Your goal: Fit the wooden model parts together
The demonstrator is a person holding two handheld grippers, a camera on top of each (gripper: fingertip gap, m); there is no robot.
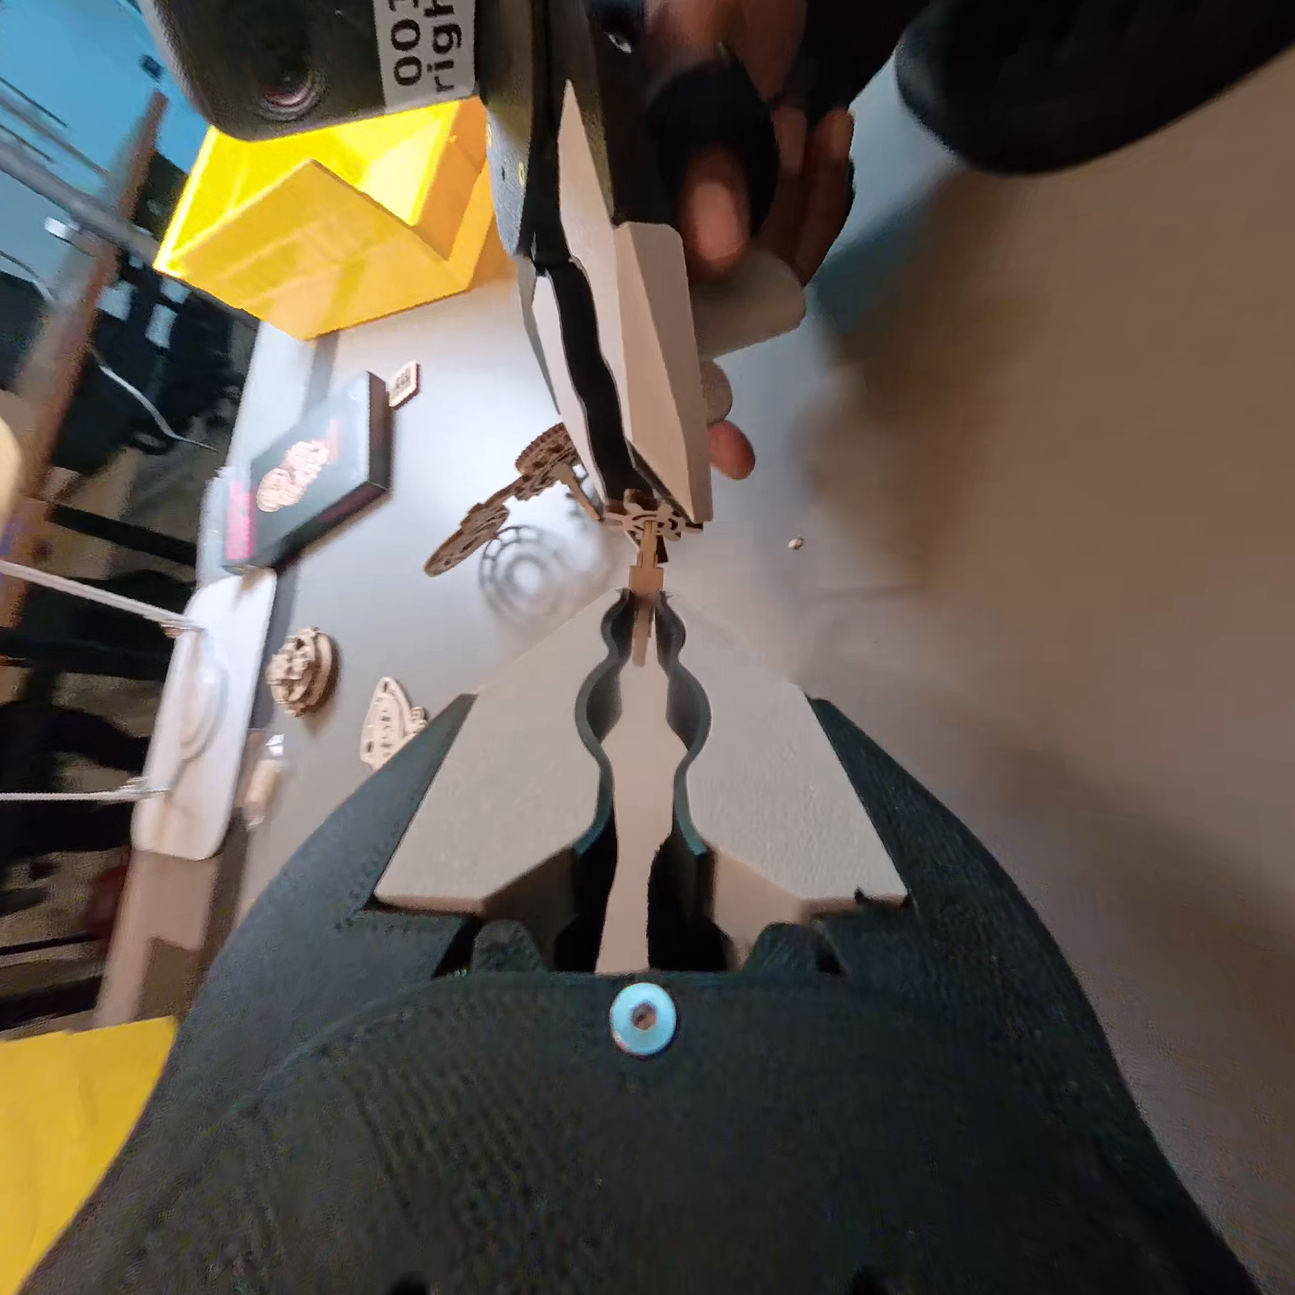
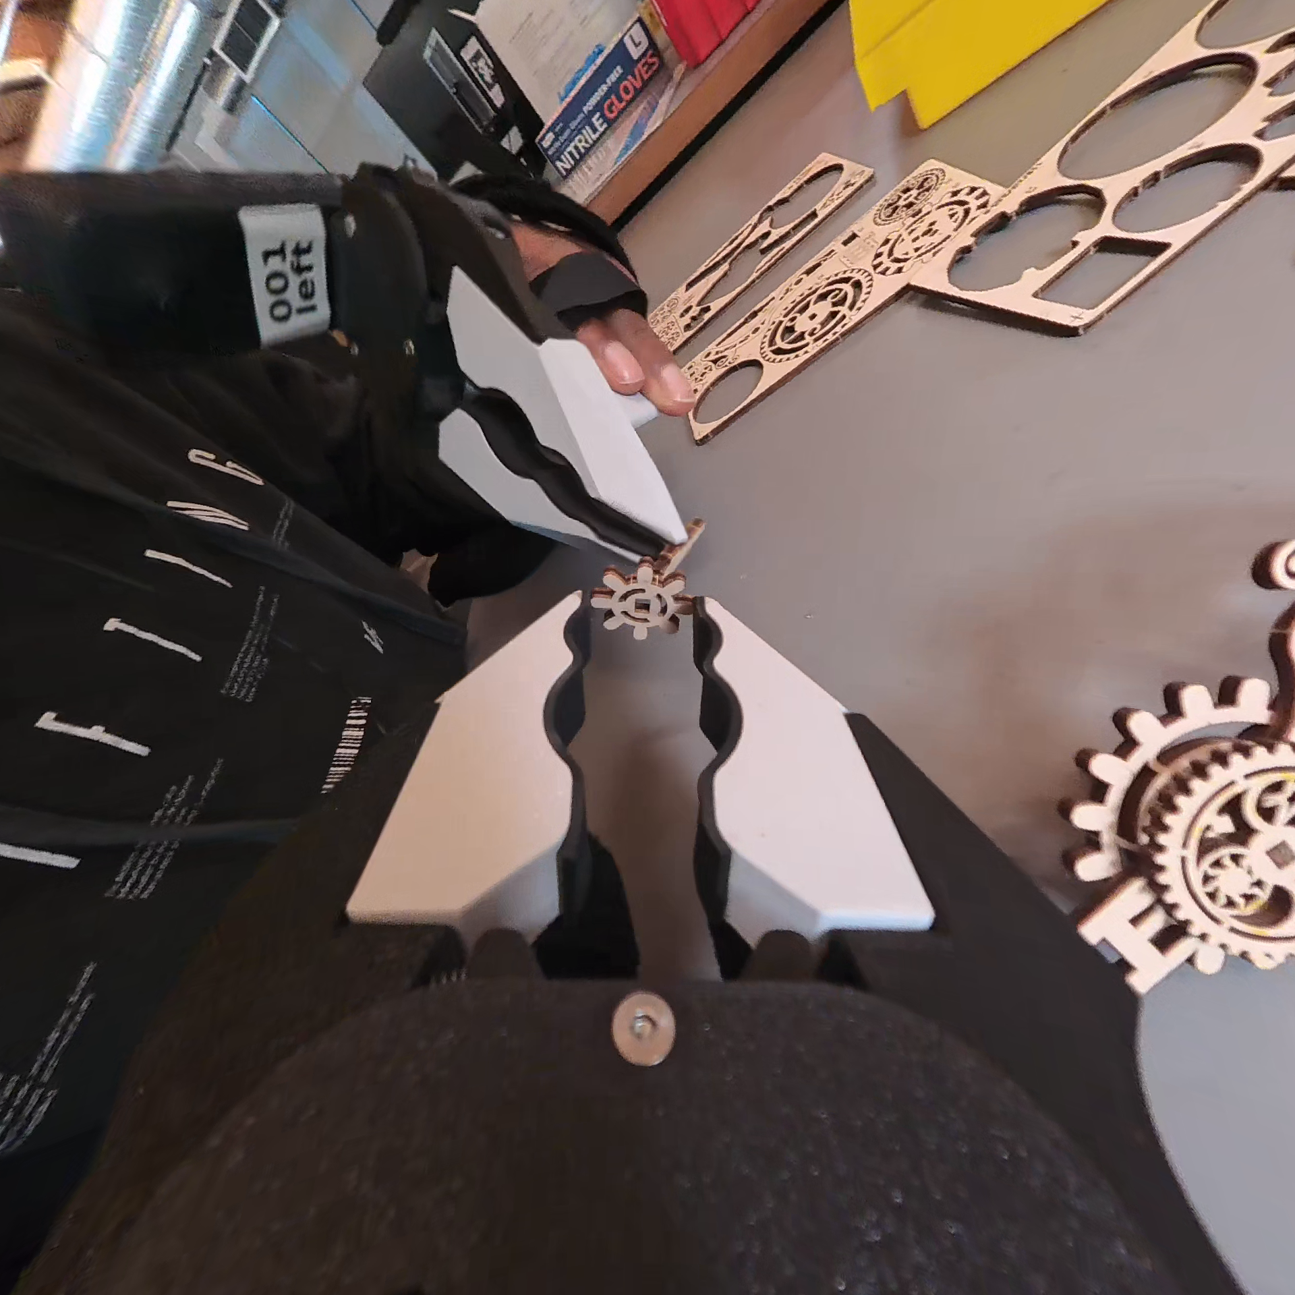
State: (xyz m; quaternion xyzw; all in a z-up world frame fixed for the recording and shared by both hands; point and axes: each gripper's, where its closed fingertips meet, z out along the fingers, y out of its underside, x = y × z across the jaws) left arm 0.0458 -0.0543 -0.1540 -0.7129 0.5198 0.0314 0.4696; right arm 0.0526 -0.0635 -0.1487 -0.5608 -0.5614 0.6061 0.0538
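Note:
My left gripper [image 1: 641, 604] is shut on a thin wooden axle stick [image 1: 643, 578] that juts out past its fingertips. My right gripper [image 2: 638, 604] is shut on a small wooden gear [image 2: 617, 604] with a square centre hole. The two grippers meet tip to tip above the grey table [image 2: 911, 560]. In the left wrist view the right gripper [image 1: 652, 515] comes down from above, and the stick's end touches the gear [image 1: 648, 522] at its centre. In the right wrist view the left gripper [image 2: 673, 546] comes in from the upper left with the stick [image 2: 685, 543] just behind the gear.
A built wooden gear assembly [image 2: 1205, 862] lies to the right. Cut-out plywood sheets [image 2: 1093, 196] lie further back. On the left side are a part-built wooden model [image 1: 490, 511], loose wooden parts [image 1: 305, 673], a black box [image 1: 315, 469] and a yellow box [image 1: 329, 224].

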